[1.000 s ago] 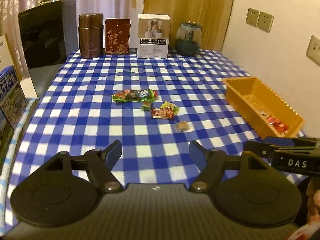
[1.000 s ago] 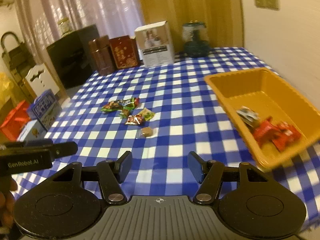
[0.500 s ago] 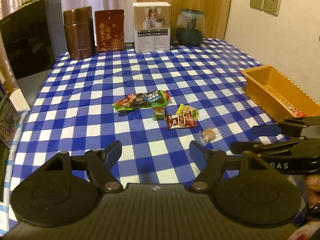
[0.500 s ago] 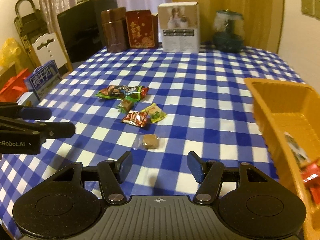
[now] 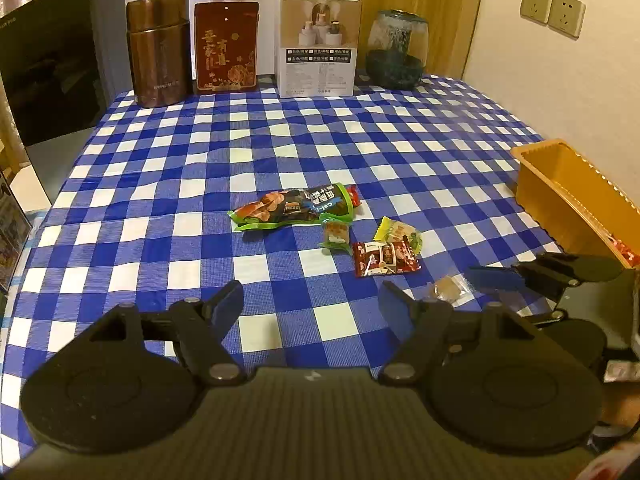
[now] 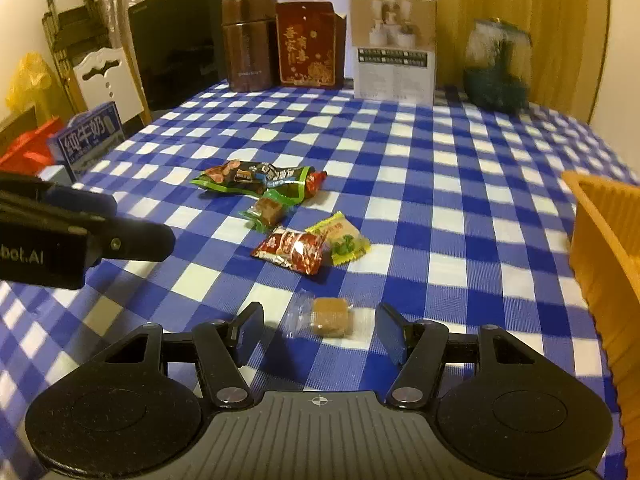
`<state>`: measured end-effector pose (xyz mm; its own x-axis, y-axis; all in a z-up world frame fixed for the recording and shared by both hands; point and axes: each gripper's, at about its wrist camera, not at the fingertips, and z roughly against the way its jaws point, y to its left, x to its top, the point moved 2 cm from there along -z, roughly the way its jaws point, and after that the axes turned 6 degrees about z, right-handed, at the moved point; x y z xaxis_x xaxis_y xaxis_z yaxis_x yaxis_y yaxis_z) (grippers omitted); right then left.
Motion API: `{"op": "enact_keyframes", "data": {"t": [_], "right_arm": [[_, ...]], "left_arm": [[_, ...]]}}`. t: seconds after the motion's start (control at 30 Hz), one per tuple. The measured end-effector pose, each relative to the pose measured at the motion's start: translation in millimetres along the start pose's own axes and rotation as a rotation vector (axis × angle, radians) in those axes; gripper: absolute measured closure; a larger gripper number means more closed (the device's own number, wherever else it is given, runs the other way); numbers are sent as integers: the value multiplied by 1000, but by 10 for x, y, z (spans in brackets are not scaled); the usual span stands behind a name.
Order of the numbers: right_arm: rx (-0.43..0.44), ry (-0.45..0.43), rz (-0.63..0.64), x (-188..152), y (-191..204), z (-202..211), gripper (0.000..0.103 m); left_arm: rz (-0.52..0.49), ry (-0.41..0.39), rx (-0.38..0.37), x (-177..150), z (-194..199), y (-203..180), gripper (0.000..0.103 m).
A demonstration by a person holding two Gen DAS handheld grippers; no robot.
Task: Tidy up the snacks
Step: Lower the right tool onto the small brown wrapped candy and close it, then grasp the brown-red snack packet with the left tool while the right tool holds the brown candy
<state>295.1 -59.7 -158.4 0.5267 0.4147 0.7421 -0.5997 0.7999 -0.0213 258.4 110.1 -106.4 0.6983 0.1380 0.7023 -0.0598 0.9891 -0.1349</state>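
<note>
Several wrapped snacks lie mid-table on the blue checked cloth: a long green packet (image 5: 294, 208), a small green-wrapped candy (image 5: 336, 234), a yellow-green candy (image 5: 398, 234), a red packet (image 5: 384, 258) and a brown candy in clear wrap (image 5: 446, 290). My right gripper (image 6: 320, 322) is open, low over the cloth, and the brown candy (image 6: 330, 316) lies between its fingers, untouched by the pads. My left gripper (image 5: 312, 302) is open and empty, short of the red packet. An orange basket (image 5: 576, 196) at the right edge holds red wrappers.
Along the table's back stand a brown canister (image 5: 158, 50), a red box (image 5: 226, 46), a white box (image 5: 318, 42) and a glass jar (image 5: 396, 54). A black appliance (image 5: 52, 60) sits at the left. A blue carton (image 6: 86, 140) stands off the left edge. The wall runs along the right.
Both grippers came forward and lower toward the snacks. The right view swung left from the basket, and the brown candy now sits between its fingers. Neither opening changed.
</note>
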Motion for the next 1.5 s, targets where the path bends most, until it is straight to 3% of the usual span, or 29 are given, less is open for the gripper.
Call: {"op": "enact_keyframes", "data": {"t": [0.17,0.27,0.33,0.4,0.67,1.0,1.27,1.5], "right_arm": [[-32,-14,50,-19,83,-38,43],[-23,-14,68,-36,120,-27,56],[-28,-18,73,-38,131,-27,56],[-21,-17,62,-38,125,-32,64],[-18,-6,34,-36,107,11,76],[-115,-39,-110,59,-339,214,76],[-141,-35,-180,29,-544,251,76],[-154,-36,-211,6,-622,261,76]], "left_arm": [[6,10,0,-20,-37,16,32],[5,15,-3,-23,-56,1,32],[4,17,-6,-25,-63,-13,32],[2,16,-9,-24,-66,-31,32],[-12,22,-23,-23,-119,-69,32],[-92,28,-100,42,-343,-255,33],[-48,54,-160,73,-643,-409,40],[-27,28,-119,62,-830,-538,42]]}}
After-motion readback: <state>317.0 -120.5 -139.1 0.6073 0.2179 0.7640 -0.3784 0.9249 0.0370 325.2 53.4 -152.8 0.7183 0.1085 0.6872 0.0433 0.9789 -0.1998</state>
